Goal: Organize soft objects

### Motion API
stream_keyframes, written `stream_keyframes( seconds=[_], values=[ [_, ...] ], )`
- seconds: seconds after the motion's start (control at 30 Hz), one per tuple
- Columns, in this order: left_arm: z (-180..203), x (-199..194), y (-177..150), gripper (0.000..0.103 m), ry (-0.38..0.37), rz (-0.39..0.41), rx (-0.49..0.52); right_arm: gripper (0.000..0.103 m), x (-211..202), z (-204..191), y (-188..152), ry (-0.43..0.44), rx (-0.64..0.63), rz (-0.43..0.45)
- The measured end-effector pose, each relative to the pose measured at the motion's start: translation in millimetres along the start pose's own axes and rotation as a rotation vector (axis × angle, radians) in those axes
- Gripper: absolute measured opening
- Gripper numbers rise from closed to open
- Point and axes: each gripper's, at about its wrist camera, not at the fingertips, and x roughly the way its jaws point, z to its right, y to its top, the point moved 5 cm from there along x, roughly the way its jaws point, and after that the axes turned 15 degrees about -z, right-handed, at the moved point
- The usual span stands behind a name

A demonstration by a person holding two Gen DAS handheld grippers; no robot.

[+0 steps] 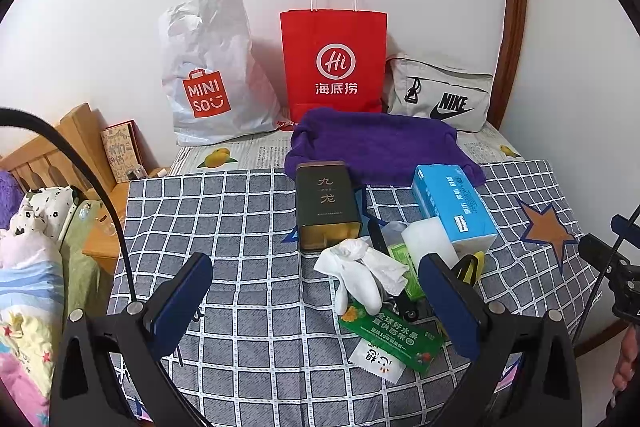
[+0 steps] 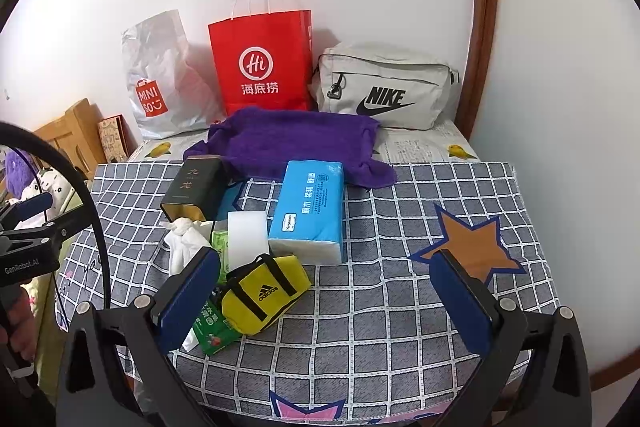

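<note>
Left wrist view. The left gripper (image 1: 316,301) hovers low over the grey checked tablecloth (image 1: 248,211), its blue-padded jaws spread wide and holding nothing. The soft targets lie in a tight cluster at 1 o'clock from the jaws: a crumpled white cloth (image 1: 360,267) rests against the base of a dark rectangular tin with gold characters (image 1: 326,205), and overlaps a green printed plastic packet (image 1: 390,335). A white foam block (image 1: 430,241) touches a blue plastic-wrapped tissue pack (image 1: 454,205). A purple knitted towel (image 1: 380,147) lies at 12 o'clock, in front of a red paper shopping bag (image 1: 334,63).

Risks, as judged: a grasp on the white cloth may drag the packet beneath it or tip the tin, because the items overlap. The right finger pad (image 1: 448,303) already stands over the clutter and hides part of it, so a closing stroke may pinch an unintended item.

Right wrist view. The right gripper (image 2: 324,301) is likewise wide open and empty, held level and aimed at the wall. A small yellow fabric duffel bag with black straps (image 2: 264,293) lies between the jaws, just beside the left pad at 10 o'clock. A grey fabric Nike pouch (image 2: 386,89) and a white crumpled plastic Miniso bag (image 2: 160,79) stand at the far edge.

Risk, as judged: the duffel rests partly on the green packet, so lifting by its body may carry the packet along; the straps offer a cleaner hold.
</note>
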Motion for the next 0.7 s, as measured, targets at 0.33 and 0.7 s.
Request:
stream_keyframes(
  seconds=[0.33, 0.7],
  values=[
    [0, 0, -1, 0.103, 0.0, -0.001, 0.002, 0.103, -5, 0, 0, -0.001, 0.012, 0.029],
    [0, 1, -3, 0.103, 0.001, -0.002, 0.0, 0.103, 10, 14, 10, -0.035, 0.022, 0.057]
  ],
)
